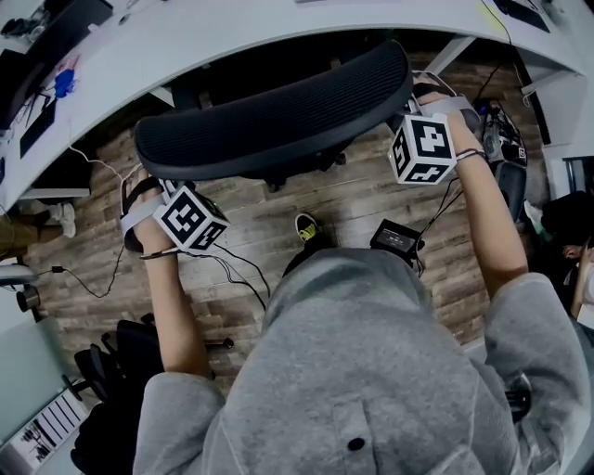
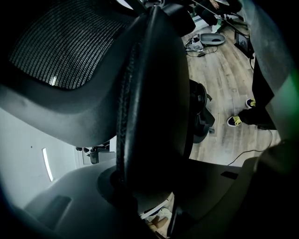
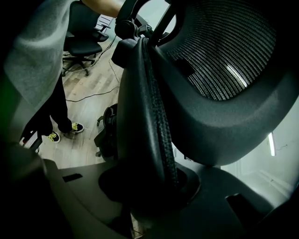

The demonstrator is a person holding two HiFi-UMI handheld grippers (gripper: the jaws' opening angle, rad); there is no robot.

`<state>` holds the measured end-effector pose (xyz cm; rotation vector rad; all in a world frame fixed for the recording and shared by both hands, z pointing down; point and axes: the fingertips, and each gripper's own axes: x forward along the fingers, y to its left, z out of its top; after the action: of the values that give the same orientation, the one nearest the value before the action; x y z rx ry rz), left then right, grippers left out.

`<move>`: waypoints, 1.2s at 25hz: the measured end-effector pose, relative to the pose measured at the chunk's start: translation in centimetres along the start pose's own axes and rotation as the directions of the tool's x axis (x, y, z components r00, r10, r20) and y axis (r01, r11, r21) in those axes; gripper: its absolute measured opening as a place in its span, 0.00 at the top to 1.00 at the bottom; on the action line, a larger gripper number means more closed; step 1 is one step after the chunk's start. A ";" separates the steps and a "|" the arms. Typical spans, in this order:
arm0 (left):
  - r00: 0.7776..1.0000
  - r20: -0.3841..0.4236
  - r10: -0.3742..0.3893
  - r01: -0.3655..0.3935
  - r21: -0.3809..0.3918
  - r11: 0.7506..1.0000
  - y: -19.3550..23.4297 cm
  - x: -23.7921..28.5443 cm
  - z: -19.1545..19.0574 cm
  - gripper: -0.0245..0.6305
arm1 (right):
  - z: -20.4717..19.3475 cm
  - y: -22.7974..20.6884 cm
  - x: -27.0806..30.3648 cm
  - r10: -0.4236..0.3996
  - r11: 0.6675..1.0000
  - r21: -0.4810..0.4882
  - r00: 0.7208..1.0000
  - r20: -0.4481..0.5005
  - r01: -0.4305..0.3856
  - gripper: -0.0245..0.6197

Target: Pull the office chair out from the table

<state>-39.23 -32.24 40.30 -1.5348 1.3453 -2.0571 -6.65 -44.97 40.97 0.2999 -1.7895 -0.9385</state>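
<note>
Left tool (image 2: 152,186) and right tool (image 3: 149,186) each clamp a side edge of the black mesh-backed office chair (image 1: 278,111), close against the curved white counter (image 1: 232,28); the grasp seems made, so next comes an even backward pull.

Left gripper (image 2: 152,189): tilted down at the left; jaws clamped on the left edge of the backrest (image 1: 278,116).
Right gripper (image 3: 149,193): tilted down at the far right; jaws clamped on the backrest's right edge.
Left forearm (image 1: 176,311): bare, stretched forward.
Right forearm (image 1: 487,213): bare, reaching farther.
Marker cubes (image 1: 190,219): one above each wrist.
</note>
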 end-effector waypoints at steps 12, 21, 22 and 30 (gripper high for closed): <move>1.000 -0.020 -0.012 0.012 -0.006 1.000 -3.5 -4.1 -1.6 0.71 | 1.1 3.5 -3.4 0.007 1.000 -0.020 1.000 0.023 -0.006 0.76; 0.999 -0.032 -0.007 0.007 -0.011 1.000 -6.7 -8.1 -2.6 0.71 | 1.8 6.9 -6.9 0.005 0.999 -0.035 0.999 0.037 -0.003 0.76; 0.999 -0.033 -0.008 0.007 -0.012 1.000 -7.1 -8.6 -2.7 0.71 | 1.9 7.3 -7.3 0.007 0.999 -0.035 0.999 0.036 -0.005 0.76; 0.999 -0.040 -0.010 0.009 -0.018 1.000 -10.2 -12.4 -3.8 0.71 | 2.6 10.5 -10.7 0.010 0.999 -0.045 0.999 0.041 -0.008 0.77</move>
<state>-34.11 -16.51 40.32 -1.5180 1.3773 -2.0982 -2.09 -30.44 40.78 0.2452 -1.8031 -0.9833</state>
